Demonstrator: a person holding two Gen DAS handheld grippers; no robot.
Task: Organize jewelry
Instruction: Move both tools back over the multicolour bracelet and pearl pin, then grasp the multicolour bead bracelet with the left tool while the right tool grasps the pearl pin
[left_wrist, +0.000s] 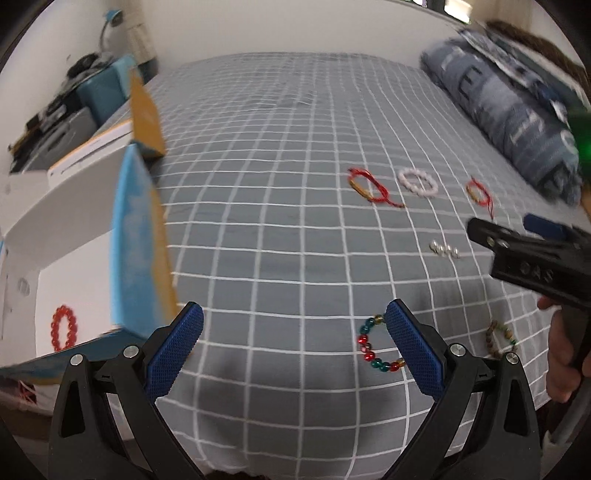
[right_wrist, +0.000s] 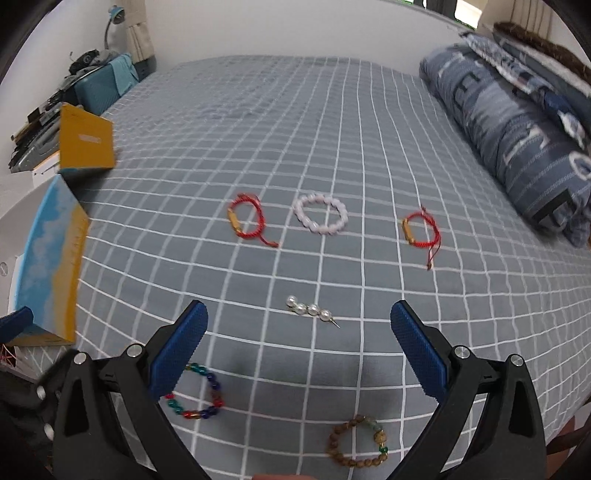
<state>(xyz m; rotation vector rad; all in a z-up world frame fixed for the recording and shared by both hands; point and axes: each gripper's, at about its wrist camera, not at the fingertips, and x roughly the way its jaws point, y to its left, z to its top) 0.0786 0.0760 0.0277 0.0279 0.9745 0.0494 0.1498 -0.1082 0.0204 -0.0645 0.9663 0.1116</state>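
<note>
Jewelry lies spread on a grey checked bed sheet (right_wrist: 332, 122). Two red cord bracelets (right_wrist: 248, 218) (right_wrist: 421, 229), a white bead bracelet (right_wrist: 320, 214) and a pearl pin (right_wrist: 309, 309) lie ahead of my right gripper (right_wrist: 299, 334), which is open and empty. A multicoloured glass bead bracelet (right_wrist: 197, 393) and a brown wooden bead bracelet (right_wrist: 357, 441) lie just below it. My left gripper (left_wrist: 293, 334) is open and empty, its right finger over the glass bead bracelet (left_wrist: 373, 345). An open white box (left_wrist: 74, 266) at the left holds a red bead bracelet (left_wrist: 62, 326).
The box has blue-and-yellow flaps (left_wrist: 138, 236) standing up at the bed's left edge. A folded blue quilt (right_wrist: 517, 122) lies along the right. A cluttered desk with a lamp (right_wrist: 110, 22) stands at the back left. The right gripper's body (left_wrist: 535, 258) shows in the left view.
</note>
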